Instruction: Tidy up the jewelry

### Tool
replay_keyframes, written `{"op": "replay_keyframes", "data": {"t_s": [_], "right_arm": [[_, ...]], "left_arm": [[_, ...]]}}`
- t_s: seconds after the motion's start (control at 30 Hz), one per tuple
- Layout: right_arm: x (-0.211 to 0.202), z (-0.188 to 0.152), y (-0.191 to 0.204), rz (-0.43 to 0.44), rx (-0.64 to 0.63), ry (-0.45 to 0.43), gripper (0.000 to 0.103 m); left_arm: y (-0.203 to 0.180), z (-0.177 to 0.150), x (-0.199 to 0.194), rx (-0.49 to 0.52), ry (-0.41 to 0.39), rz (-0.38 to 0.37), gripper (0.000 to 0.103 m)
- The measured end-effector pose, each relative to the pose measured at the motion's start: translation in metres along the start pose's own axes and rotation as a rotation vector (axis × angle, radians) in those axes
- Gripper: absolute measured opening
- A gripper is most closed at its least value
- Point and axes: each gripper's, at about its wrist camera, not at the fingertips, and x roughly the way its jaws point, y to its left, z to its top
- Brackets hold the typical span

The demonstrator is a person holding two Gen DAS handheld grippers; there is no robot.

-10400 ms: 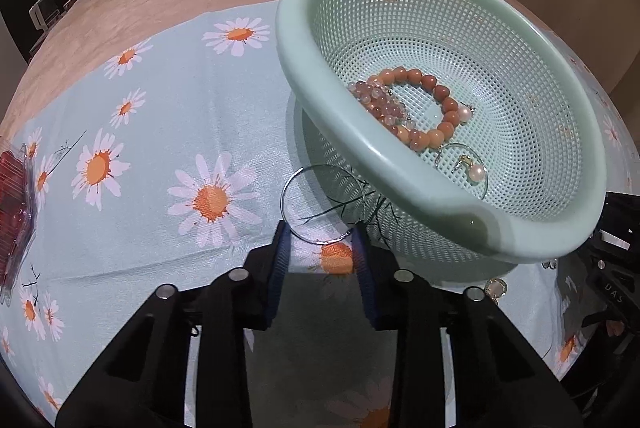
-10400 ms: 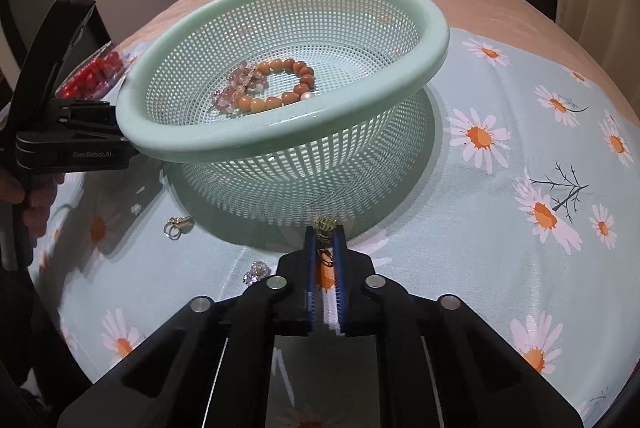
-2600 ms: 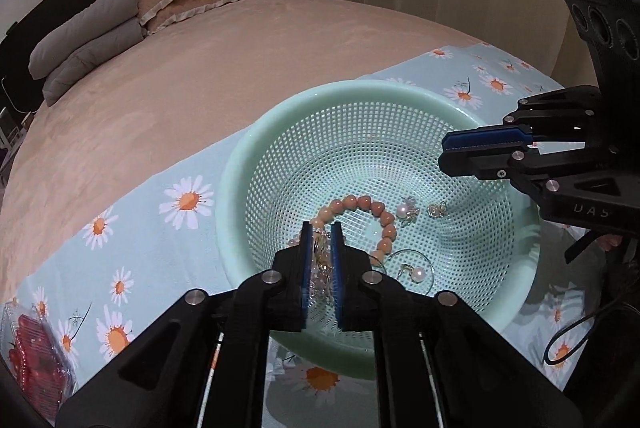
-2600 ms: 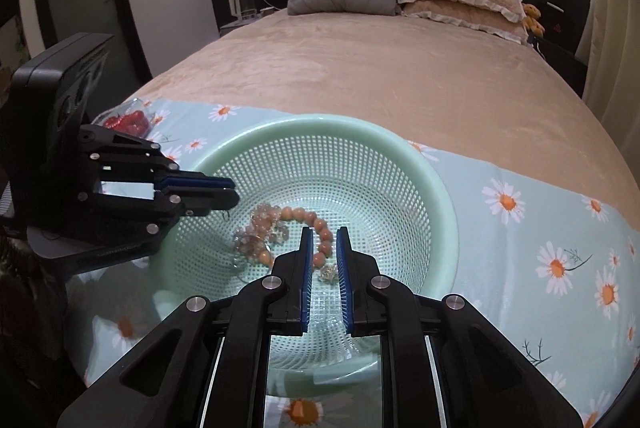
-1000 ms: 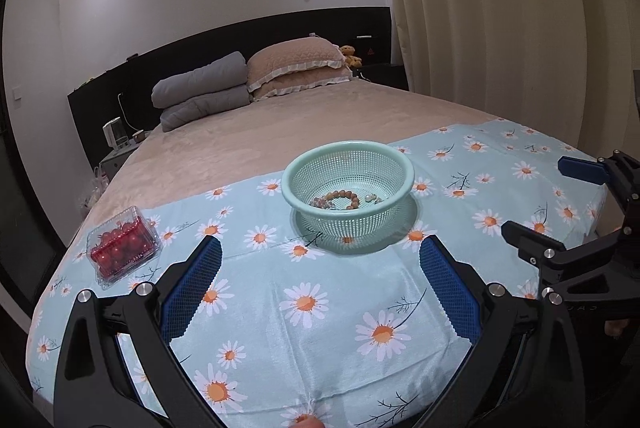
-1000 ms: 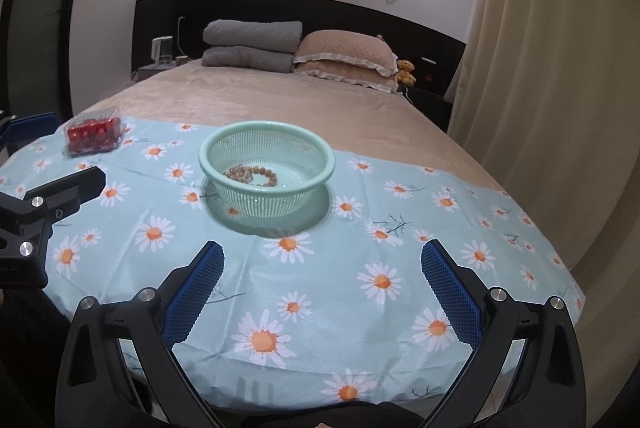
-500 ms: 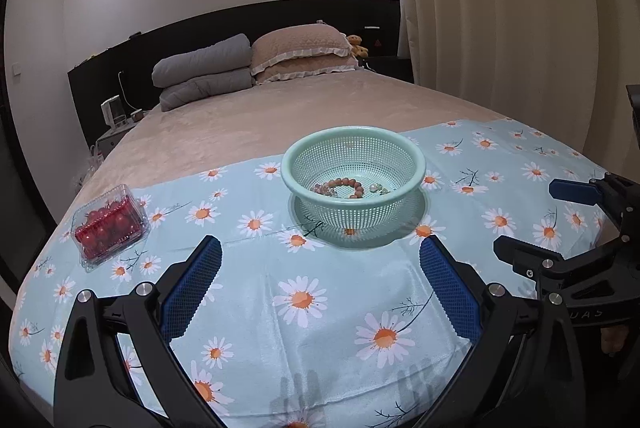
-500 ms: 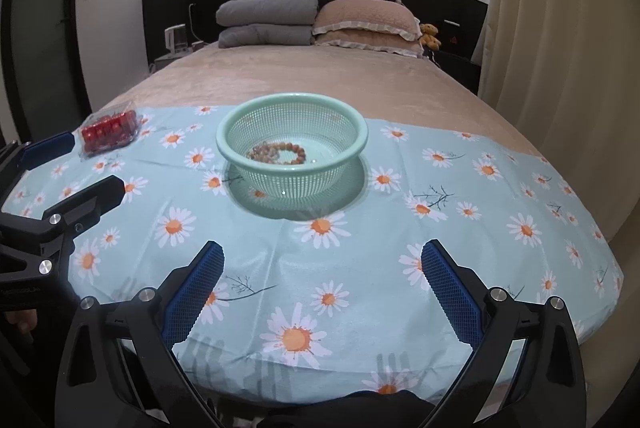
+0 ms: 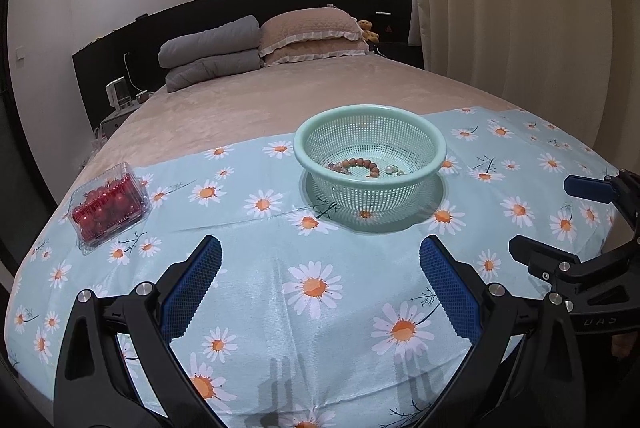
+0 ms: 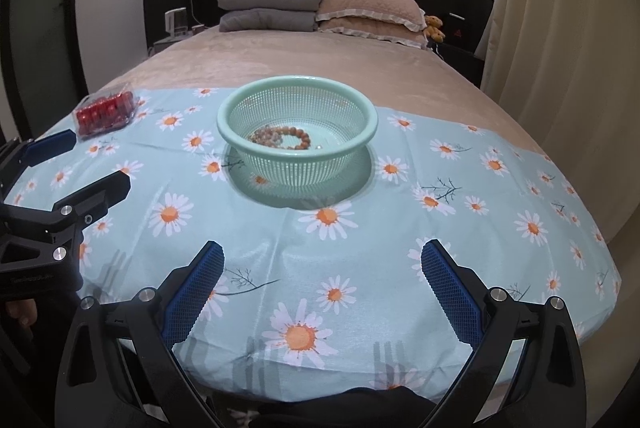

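Note:
A mint green mesh basket (image 9: 436, 147) (image 10: 368, 123) stands on the daisy-print cloth (image 9: 280, 268) (image 10: 360, 260). Inside lie a bead bracelet (image 9: 362, 163) (image 10: 298, 139), a pale crystal bracelet and small earrings (image 9: 394, 170). My left gripper (image 9: 320, 280) is open and empty, well short of the basket; it also shows at the left of the right wrist view (image 10: 76, 163). My right gripper (image 10: 322, 280) is open and empty, near the cloth's front edge; it also shows at the right of the left wrist view (image 9: 556, 220).
A clear box of red cherry tomatoes (image 9: 108, 207) (image 10: 106, 111) sits at the cloth's left end. The cloth covers the foot of a beige bed (image 9: 280, 99) with pillows (image 9: 312, 35) at the headboard. Curtains (image 9: 520, 7) hang on the right.
Both grippers, shut over the basket 2.6 s ago, have opened and pulled far back. Over the last half second the views shifted only slightly.

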Motion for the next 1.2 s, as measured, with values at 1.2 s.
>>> {"op": "replay_keyframes", "data": {"t_s": [1.2], "right_arm": [[0.011, -0.013, 0.002, 0.004, -0.046, -0.022, 0.095]], "left_arm": [[0.004, -0.004, 0.007, -0.020, 0.024, 0.003, 0.097]]}}
